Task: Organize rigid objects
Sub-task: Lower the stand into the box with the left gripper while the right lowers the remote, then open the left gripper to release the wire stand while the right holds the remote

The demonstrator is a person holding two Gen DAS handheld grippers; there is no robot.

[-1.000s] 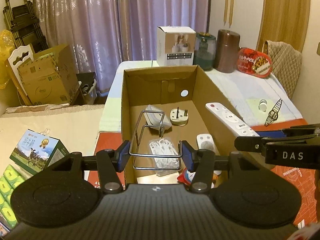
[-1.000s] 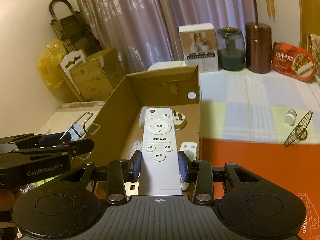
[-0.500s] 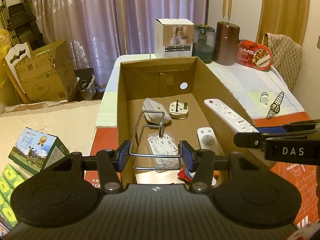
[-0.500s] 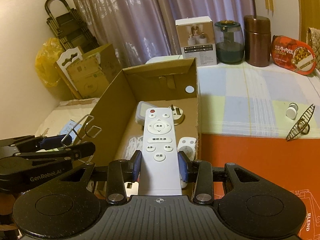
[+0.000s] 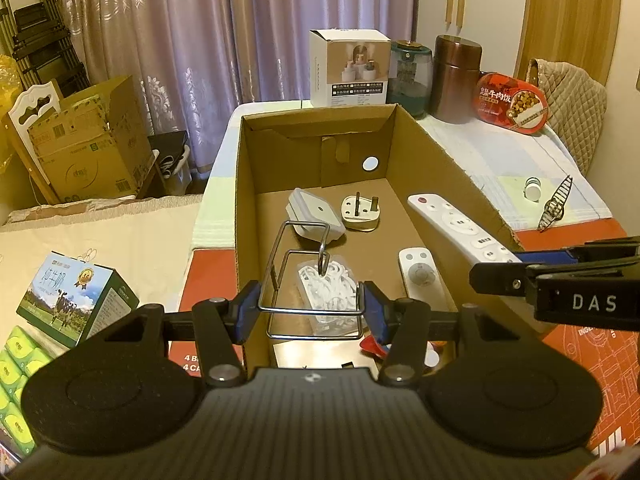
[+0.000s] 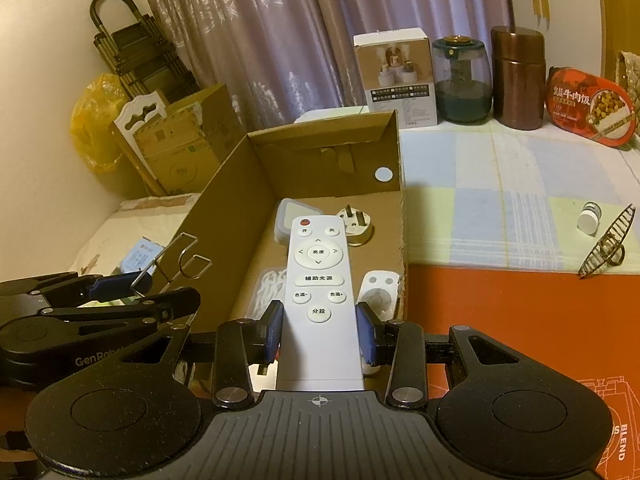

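Observation:
My left gripper [image 5: 311, 312] is shut on a bent wire rack [image 5: 304, 264] and holds it over the near end of an open cardboard box [image 5: 424, 152]. My right gripper [image 6: 320, 330] is shut on a long white remote [image 6: 318, 280], held above the box's right side; the remote also shows in the left wrist view [image 5: 460, 228]. In the box lie a small white remote [image 5: 420, 272], a plug [image 5: 360, 212], a white square case [image 5: 316, 216] and a bag of white cable [image 5: 328, 288].
On the table right of the box lie a small white bottle [image 6: 590, 218] and a wire clip [image 6: 606, 246]. At the back stand a white carton [image 6: 394, 76], a glass jar [image 6: 462, 80], a brown canister [image 6: 518, 80] and a red food pack [image 6: 590, 106]. Milk cartons [image 5: 72, 300] lie left.
Both grippers have moved forward and a little higher over the box, with the wire rack and the long remote still held. Things in the box have not moved.

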